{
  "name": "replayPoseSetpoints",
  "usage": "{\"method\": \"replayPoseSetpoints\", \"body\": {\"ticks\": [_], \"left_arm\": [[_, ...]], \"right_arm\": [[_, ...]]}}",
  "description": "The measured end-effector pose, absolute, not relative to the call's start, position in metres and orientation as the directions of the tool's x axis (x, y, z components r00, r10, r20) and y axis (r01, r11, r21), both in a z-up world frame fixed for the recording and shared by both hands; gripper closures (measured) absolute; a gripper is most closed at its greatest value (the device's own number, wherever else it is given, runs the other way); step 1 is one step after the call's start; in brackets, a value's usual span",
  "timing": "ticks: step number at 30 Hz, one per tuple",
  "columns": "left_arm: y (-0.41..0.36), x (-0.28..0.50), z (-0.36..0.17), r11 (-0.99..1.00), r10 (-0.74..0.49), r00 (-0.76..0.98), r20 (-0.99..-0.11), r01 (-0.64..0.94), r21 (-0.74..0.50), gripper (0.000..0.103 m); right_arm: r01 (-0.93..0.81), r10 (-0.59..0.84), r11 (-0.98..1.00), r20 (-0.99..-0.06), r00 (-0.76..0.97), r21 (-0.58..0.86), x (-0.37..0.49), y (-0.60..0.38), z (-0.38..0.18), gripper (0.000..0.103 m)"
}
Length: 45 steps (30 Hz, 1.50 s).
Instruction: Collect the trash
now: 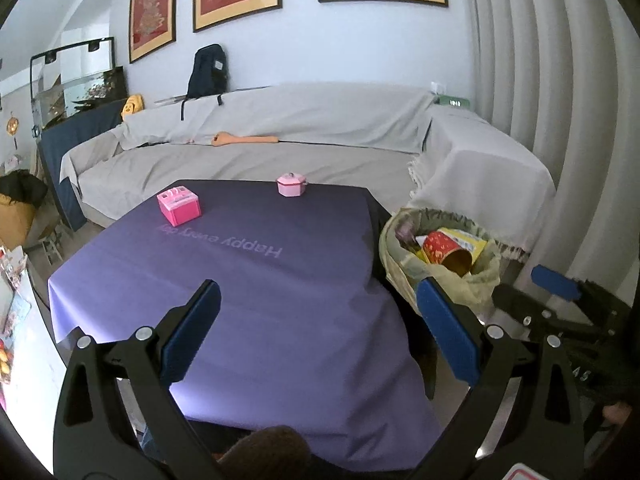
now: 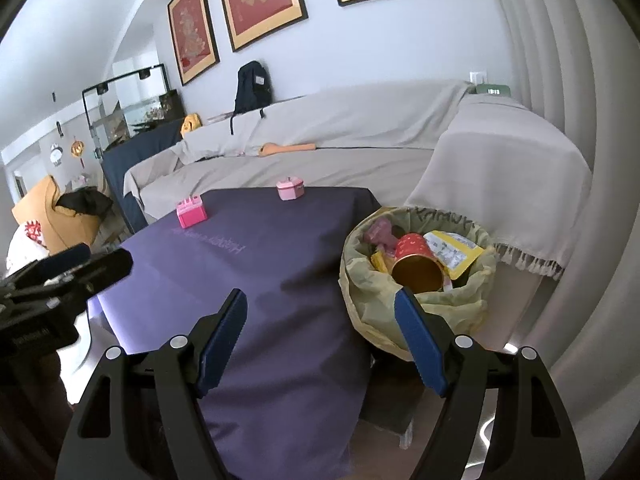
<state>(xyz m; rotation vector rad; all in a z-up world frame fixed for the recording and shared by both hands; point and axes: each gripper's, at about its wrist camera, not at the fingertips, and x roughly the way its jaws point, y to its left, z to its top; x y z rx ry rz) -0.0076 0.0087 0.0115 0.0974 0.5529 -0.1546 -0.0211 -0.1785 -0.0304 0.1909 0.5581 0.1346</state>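
While both spread empty, the left tool [image 1: 318, 304] and right tool [image 2: 320, 314] hover over the table [image 1: 260, 280].

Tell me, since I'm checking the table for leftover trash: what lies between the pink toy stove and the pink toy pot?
Nothing: between the pink toy stove and the pink toy pot only bare purple tablecloth shows, in both wrist views.
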Motion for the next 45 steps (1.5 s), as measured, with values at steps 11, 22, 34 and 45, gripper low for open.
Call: {"method": "replayPoseSetpoints", "body": {"ticks": [11, 22, 34, 45], "left_arm": [[-0.005, -0.009, 0.011, 0.977, -0.095, 0.836, -0.541, 0.182, 0.11, 0.009], [-0.005, -0.01, 0.01, 0.977, -0.091, 0.834, -0.544, 0.179, 0.112, 0.009], [0.005, -0.009, 0.009, 0.985, -0.062, 0.828, -0.557, 0.141, 0.1, 0.009], [0.009, -0.01, 0.01, 0.986, -0.06, 0.829, -0.556, 0.135, 0.095, 0.009]], "right_arm": [[-0.044, 0.155, 0.971, -0.479, 0.864, 0.234, -0.033, -0.199, -0.03, 0.031], [-0.053, 0.167, 0.969, -0.479, 0.862, 0.243, -0.035, -0.2, -0.031, 0.031], [-0.105, 0.209, 0.967, -0.488, 0.848, 0.232, -0.032, -0.192, -0.033, 0.031], [-0.11, 0.211, 0.968, -0.487, 0.847, 0.227, -0.032, -0.19, -0.033, 0.031]]}}
